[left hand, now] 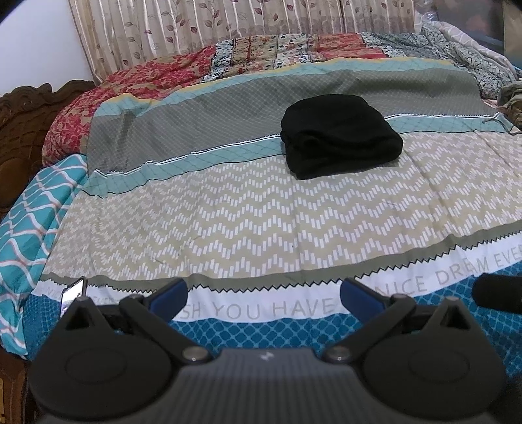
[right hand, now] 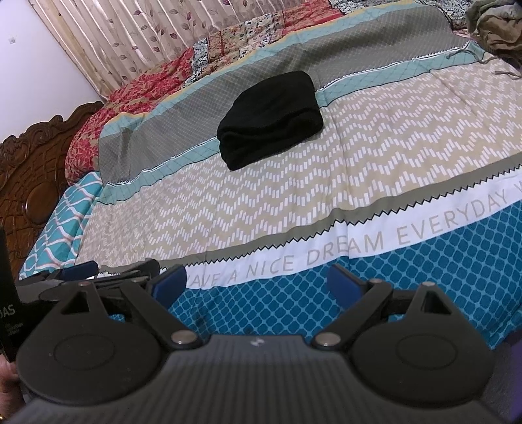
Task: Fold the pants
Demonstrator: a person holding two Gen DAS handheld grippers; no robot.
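Observation:
Black pants (left hand: 341, 135) lie folded into a compact stack on the patterned bedsheet (left hand: 228, 221), far from both grippers; they also show in the right wrist view (right hand: 270, 119). My left gripper (left hand: 263, 293) is open and empty above the near edge of the bed. My right gripper (right hand: 257, 282) is open and empty, also above the near edge. The left gripper shows at the left of the right wrist view (right hand: 81, 274).
A red floral quilt (left hand: 130, 84) is bunched along the far side by the curtain (left hand: 195, 22). A carved wooden headboard (right hand: 29, 163) stands at the left. Crumpled olive clothing (right hand: 496, 29) lies at the far right. A phone (left hand: 72, 295) lies near the left gripper.

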